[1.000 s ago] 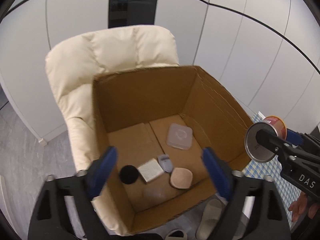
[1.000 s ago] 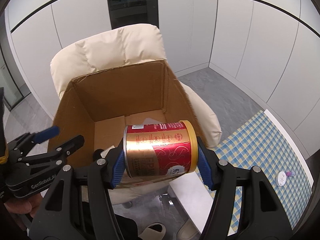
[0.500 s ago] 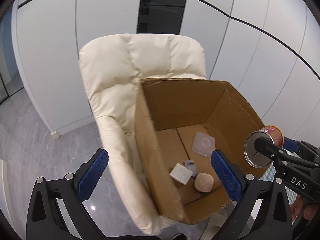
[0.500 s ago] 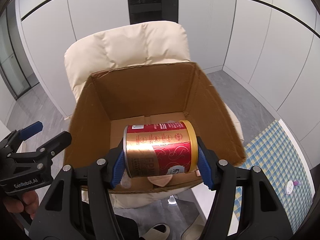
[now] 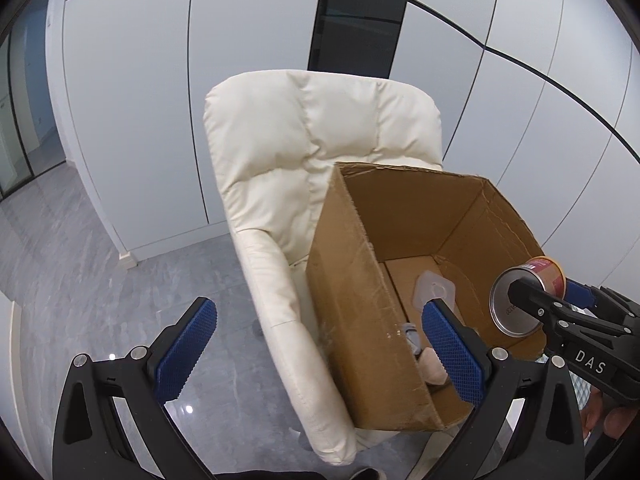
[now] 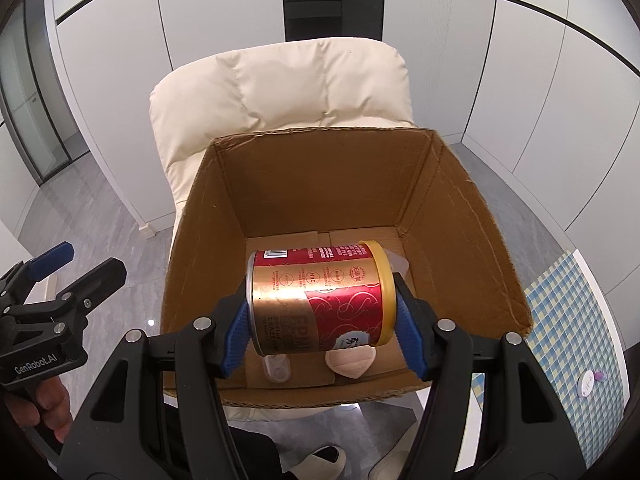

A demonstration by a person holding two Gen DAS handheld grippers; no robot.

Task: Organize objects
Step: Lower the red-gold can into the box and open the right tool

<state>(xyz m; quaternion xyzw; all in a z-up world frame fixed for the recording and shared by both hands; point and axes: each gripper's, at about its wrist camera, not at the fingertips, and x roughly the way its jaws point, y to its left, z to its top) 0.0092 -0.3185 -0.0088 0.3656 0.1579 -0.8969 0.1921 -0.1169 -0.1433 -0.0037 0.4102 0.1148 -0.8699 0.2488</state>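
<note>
A padded cream armchair (image 6: 280, 92) carries an open corrugated cardboard box (image 6: 460, 216), its rough-cut rim wide open upward. The right gripper (image 6: 322, 322) clamps a red-and-gold metal tin (image 6: 316, 300) by its two ends, long axis lying crosswise, hanging over the box's near edge; the drop is straight down. The left gripper (image 5: 320, 352) stands wide open, empty, beside the box's left wall. A clear square lid (image 5: 434, 290) and a soft peach puff (image 6: 352, 362) lie on the bottom.
</note>
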